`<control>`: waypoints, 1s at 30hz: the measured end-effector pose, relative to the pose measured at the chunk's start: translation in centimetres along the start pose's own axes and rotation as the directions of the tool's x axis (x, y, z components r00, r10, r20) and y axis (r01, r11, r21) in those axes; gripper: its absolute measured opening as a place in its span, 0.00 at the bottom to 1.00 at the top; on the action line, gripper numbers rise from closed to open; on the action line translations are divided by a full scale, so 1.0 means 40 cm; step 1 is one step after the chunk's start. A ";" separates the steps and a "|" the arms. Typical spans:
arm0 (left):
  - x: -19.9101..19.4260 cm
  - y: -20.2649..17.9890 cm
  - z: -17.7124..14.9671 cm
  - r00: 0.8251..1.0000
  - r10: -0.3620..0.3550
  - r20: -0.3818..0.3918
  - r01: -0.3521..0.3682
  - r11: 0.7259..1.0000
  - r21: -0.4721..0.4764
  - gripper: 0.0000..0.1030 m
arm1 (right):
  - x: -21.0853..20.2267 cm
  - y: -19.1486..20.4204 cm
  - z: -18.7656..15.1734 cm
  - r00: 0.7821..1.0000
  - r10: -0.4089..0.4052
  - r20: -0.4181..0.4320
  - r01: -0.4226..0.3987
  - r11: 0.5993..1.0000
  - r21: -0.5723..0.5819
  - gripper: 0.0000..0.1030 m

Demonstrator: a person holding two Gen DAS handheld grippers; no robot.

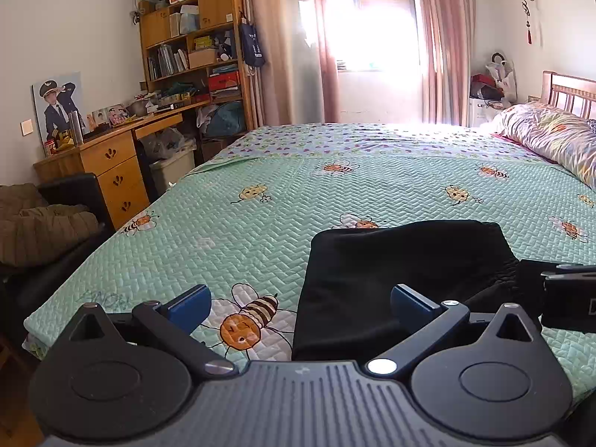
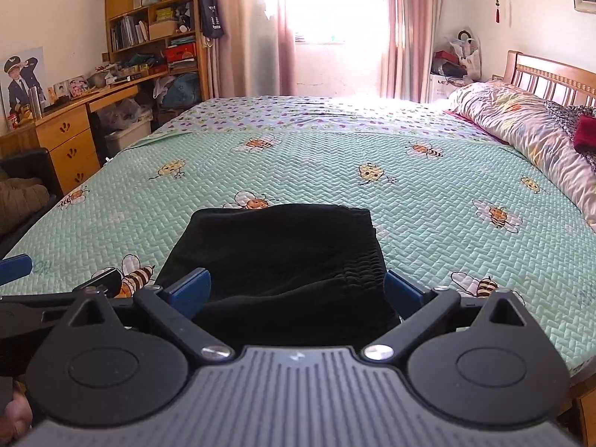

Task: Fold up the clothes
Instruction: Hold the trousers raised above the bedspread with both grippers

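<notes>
Black garment (image 2: pixel 283 260), folded into a compact block with a gathered elastic waistband on its right edge, lay on the near part of the bed (image 2: pixel 335 156), close to the front edge. The bed carried a green quilted cover printed with cartoon bees; a rolled floral duvet (image 2: pixel 521 130) ran along the wooden headboard (image 2: pixel 551 78) at the right. Wooden desk (image 1: pixel 108 164) with drawers and a loaded bookshelf (image 1: pixel 193 37) stood against the left wall; pink curtains (image 1: pixel 294 37) flanked a bright window.

Left gripper (image 1: pixel 300 303): blue-padded fingers spread wide apart, nothing between them. It sat low over the bed's front edge, its right finger over the garment's left side, its left finger over bare quilt beside a large bee print. Contact with the cloth could not be judged.

Right gripper (image 2: pixel 298 290): fingers likewise spread apart, straddling the garment's near end, one pad at each side. No cloth pinched. Its body (image 1: pixel 570 298) showed at the right edge of the left camera's view.
</notes>
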State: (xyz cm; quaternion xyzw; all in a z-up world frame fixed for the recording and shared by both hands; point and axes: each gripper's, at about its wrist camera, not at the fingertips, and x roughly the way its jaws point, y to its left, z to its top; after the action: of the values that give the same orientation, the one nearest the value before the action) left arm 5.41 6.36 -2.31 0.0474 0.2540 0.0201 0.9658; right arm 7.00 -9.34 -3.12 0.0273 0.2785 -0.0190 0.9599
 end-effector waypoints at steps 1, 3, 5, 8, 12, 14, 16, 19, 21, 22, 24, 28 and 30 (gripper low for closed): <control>0.000 0.002 0.000 1.000 -0.001 0.000 0.001 1.000 0.000 0.99 | -0.001 -0.001 0.000 1.000 -0.001 0.001 0.001 1.000 0.001 0.96; -0.004 0.000 -0.001 1.000 0.000 0.001 0.000 1.000 0.001 0.99 | -0.003 -0.002 0.001 1.000 -0.002 0.004 0.002 1.000 0.003 0.96; -0.006 0.000 -0.003 1.000 0.000 0.001 0.000 1.000 0.001 0.99 | -0.006 -0.003 0.001 1.000 -0.003 0.005 0.003 1.000 0.005 0.96; -0.003 -0.001 -0.003 1.000 0.001 -0.003 -0.001 1.000 0.000 0.99 | -0.007 -0.005 0.000 1.000 -0.002 0.005 0.002 1.000 0.005 0.96; 0.002 0.002 -0.010 1.000 -0.001 -0.013 0.001 1.000 0.000 0.99 | -0.007 -0.005 -0.003 1.000 -0.002 0.002 0.002 1.000 0.001 0.96; 0.005 0.002 -0.014 1.000 -0.003 -0.017 0.003 1.000 0.002 0.99 | -0.006 -0.007 -0.004 1.000 -0.001 0.001 0.001 1.000 0.001 0.96; 0.007 0.003 -0.017 1.000 -0.004 -0.020 0.004 1.000 0.002 0.99 | -0.001 -0.002 -0.007 1.000 -0.002 -0.002 0.002 1.000 0.002 0.96; 0.016 0.006 -0.015 1.000 -0.008 -0.028 0.008 1.000 -0.002 0.99 | 0.007 -0.006 -0.011 1.000 -0.004 -0.011 0.004 1.000 0.007 0.96; 0.022 0.005 -0.012 0.999 -0.010 -0.033 0.009 1.000 -0.001 0.99 | 0.012 -0.009 -0.012 1.000 -0.006 -0.017 0.006 1.000 0.011 0.96; 0.025 0.005 -0.012 0.999 -0.011 -0.035 0.011 1.000 0.000 0.99 | 0.015 -0.010 -0.013 1.000 -0.006 -0.020 0.006 1.000 0.012 0.96; 0.030 0.003 -0.014 0.999 -0.015 -0.039 0.015 1.000 0.003 0.99 | 0.020 -0.010 -0.013 1.000 -0.004 -0.025 0.004 1.000 0.012 0.96; 0.042 0.004 -0.020 0.999 -0.025 -0.047 0.025 1.000 0.008 0.99 | 0.027 -0.006 -0.021 1.000 0.002 -0.030 -0.002 1.000 0.007 0.96; 0.055 0.007 -0.023 0.998 -0.038 -0.052 0.039 0.999 0.006 0.99 | 0.037 -0.012 -0.023 0.999 0.003 -0.036 -0.003 1.000 0.012 0.96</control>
State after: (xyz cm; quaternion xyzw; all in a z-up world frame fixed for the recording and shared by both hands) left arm 6.87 6.85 -4.15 0.0454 0.2800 0.0018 0.9589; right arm 7.73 -9.79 -4.70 0.0339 0.2958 -0.0186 0.9545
